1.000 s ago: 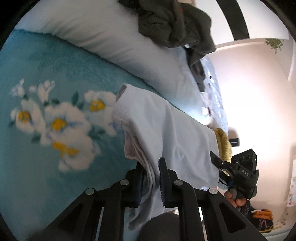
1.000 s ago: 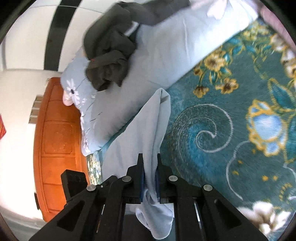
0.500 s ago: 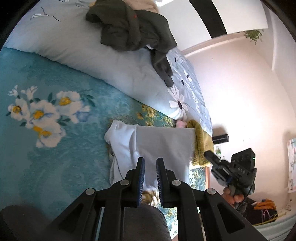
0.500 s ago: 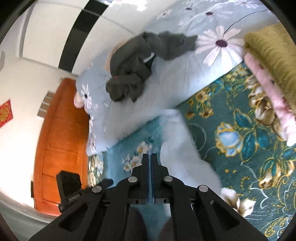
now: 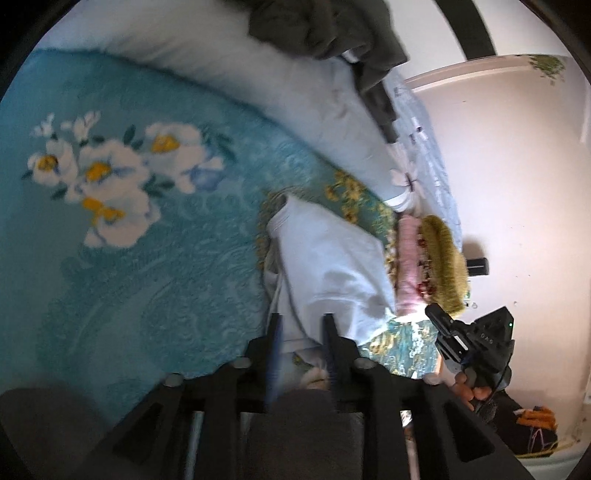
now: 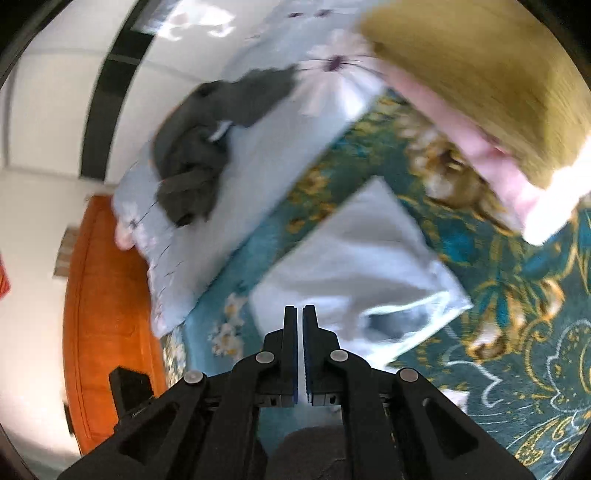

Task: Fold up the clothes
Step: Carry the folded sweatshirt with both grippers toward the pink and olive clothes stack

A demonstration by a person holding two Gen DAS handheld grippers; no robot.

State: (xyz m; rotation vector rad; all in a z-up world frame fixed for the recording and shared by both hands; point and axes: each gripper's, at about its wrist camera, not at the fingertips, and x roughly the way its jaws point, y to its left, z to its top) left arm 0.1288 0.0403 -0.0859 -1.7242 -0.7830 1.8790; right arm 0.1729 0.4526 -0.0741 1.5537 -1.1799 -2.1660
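Observation:
A folded pale blue-white garment [image 5: 328,266] [image 6: 354,266] lies flat on the teal floral bedspread [image 5: 147,258]. My left gripper [image 5: 301,328] hovers at the garment's near edge. Its jaws are opening; that edge shows between the fingers, but the pads do not press it. My right gripper [image 6: 299,314] is shut with nothing between its fingers, just short of the garment's near-left edge. In the left wrist view the right gripper [image 5: 434,312] shows at the lower right, held by a hand.
A folded pink item [image 5: 410,266] [image 6: 480,147] and an olive one [image 5: 443,258] [image 6: 461,74] are stacked right beside the garment. A heap of dark grey clothes [image 5: 325,26] [image 6: 199,155] rests on the pale pillow [image 5: 258,81]. An orange headboard [image 6: 107,314] stands behind the pillow.
A second ago both grippers held the pale garment up. It now lies folded on the bed, let go by both. The left jaws have spread wider and the right gripper has swung nearer the stack.

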